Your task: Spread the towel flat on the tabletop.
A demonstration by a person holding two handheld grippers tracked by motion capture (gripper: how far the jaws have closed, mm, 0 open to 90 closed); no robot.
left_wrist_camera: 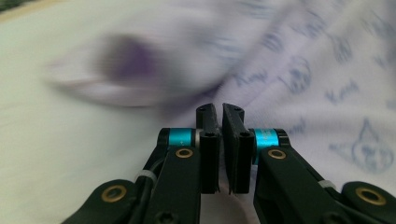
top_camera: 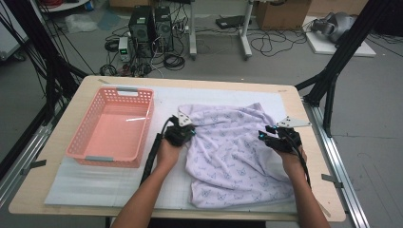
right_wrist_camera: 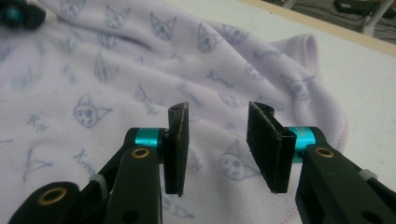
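A lilac cloth [top_camera: 233,152] printed with small cat faces lies rumpled on the right half of the white mat. My left gripper [top_camera: 192,131] is at the cloth's left edge. In the left gripper view its jaws [left_wrist_camera: 219,109] are pressed almost together, with a thin sliver of pale cloth [left_wrist_camera: 327,70] in the slit between them. My right gripper [top_camera: 263,135] hovers over the cloth's right side. In the right gripper view it [right_wrist_camera: 217,112] stands open, with the printed cloth [right_wrist_camera: 116,70] lying beneath the gap and nothing between the pads. The left gripper [right_wrist_camera: 14,14] also shows at that view's top left.
An empty pink plastic basket [top_camera: 90,156] stands on the left of the white mat [top_camera: 95,185]. The wooden table's edge [top_camera: 313,142] runs close to the right hand. Black frame poles, computers and cables stand on the floor beyond the table.
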